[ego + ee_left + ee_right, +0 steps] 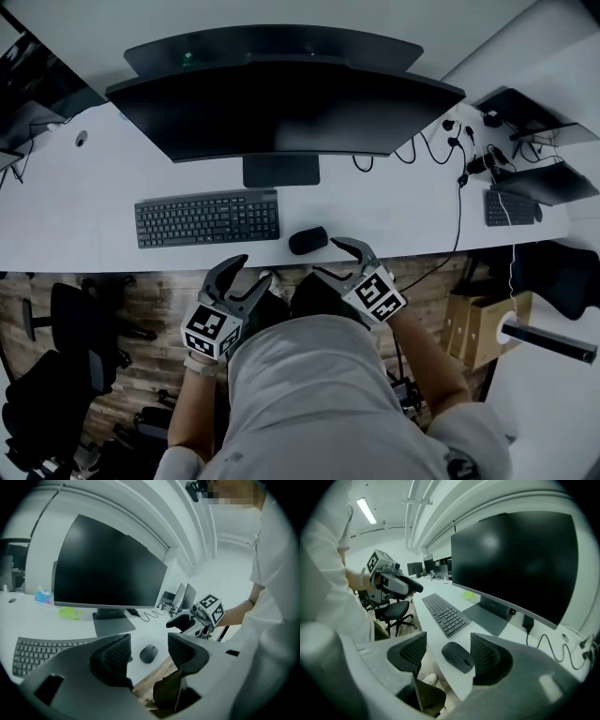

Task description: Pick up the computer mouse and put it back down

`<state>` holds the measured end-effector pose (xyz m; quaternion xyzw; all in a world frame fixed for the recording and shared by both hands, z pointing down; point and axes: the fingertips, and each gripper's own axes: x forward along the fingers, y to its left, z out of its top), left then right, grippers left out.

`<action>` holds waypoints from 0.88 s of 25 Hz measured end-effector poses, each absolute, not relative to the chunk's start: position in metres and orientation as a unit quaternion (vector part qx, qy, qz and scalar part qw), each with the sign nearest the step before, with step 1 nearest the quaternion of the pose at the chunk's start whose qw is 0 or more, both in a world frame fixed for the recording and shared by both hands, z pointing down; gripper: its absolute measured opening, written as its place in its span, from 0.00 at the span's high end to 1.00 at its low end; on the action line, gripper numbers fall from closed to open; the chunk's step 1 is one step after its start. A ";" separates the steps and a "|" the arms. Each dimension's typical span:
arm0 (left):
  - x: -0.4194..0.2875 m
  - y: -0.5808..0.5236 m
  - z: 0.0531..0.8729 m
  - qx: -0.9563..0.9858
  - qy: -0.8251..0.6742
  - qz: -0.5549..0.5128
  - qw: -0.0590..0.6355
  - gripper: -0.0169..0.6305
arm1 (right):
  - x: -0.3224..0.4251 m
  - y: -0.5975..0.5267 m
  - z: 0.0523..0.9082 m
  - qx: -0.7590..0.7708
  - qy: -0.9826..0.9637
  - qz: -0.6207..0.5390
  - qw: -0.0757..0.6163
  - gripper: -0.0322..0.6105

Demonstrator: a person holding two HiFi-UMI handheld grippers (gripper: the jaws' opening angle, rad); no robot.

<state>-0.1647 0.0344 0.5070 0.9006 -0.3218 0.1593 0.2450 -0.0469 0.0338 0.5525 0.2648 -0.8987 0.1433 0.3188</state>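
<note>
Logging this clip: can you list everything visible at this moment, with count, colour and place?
Desk: one, white, spans the head view.
Monitor: one, black, curved, screen dark, at the desk's middle back.
Keyboard: one, black, in front of the monitor, towards the left.
Computer mouse: one, black, right of the keyboard, near the front edge.
Second keyboard: one, black, far right.
Cables: several, black, right side of the desk.
Green item: one, beside the monitor stand; I cannot tell what it is.
Cardboard box: one, brown, under the desk at right.
Office chair: at least one, black, on the floor at left.
Left gripper: open, empty, off the desk's front edge.
Right gripper: open, beside the mouse, not gripping it.
</note>
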 end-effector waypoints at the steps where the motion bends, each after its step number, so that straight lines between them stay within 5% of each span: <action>1: -0.165 0.034 0.509 0.899 -0.322 0.161 0.248 0.62 | -0.050 0.032 0.558 0.253 -0.899 0.143 0.327 0.51; 22: -0.164 0.042 0.512 0.800 -0.492 0.158 0.305 0.62 | -0.065 0.013 0.661 0.005 -0.894 0.062 0.443 0.48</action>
